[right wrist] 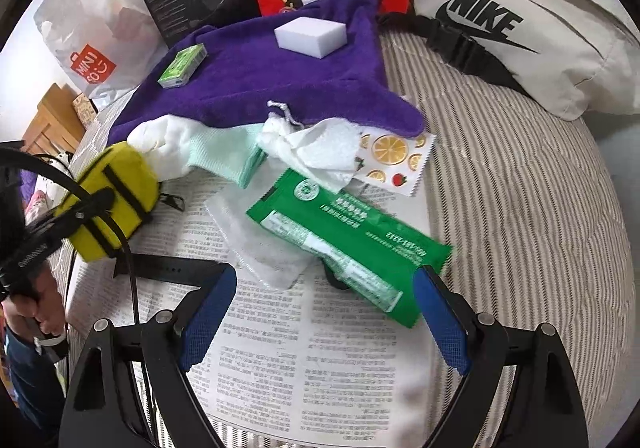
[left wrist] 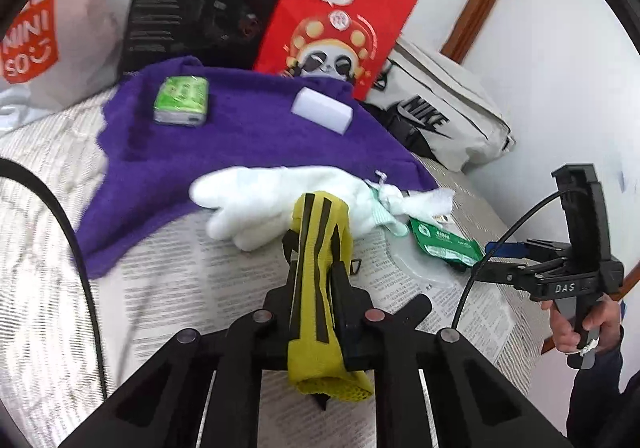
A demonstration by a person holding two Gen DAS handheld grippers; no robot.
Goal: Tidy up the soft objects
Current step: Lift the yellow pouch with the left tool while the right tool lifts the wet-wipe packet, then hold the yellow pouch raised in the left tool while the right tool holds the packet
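My left gripper (left wrist: 316, 248) is shut on a yellow pouch with black stripes (left wrist: 316, 288), held above the newspaper; the pouch also shows in the right wrist view (right wrist: 108, 199). A white glove (left wrist: 256, 199) lies just ahead at the edge of a purple towel (left wrist: 248, 143). On the towel lie a green tissue pack (left wrist: 182, 105) and a white sponge block (left wrist: 322, 109). My right gripper (right wrist: 324, 284) is open, its blue pads (right wrist: 208, 320) either side of a green wipes pack (right wrist: 348, 240). A crumpled white tissue (right wrist: 316, 151) lies beyond it.
A red panda bag (left wrist: 340, 19), a black box (left wrist: 200, 3), a Miniso bag (left wrist: 36, 43) and a white Nike bag (right wrist: 520, 23) stand at the back. Newspaper (right wrist: 320, 364) covers the striped bed. A lemon-print sachet (right wrist: 396, 155) and a clear wrapper (right wrist: 256, 244) lie nearby.
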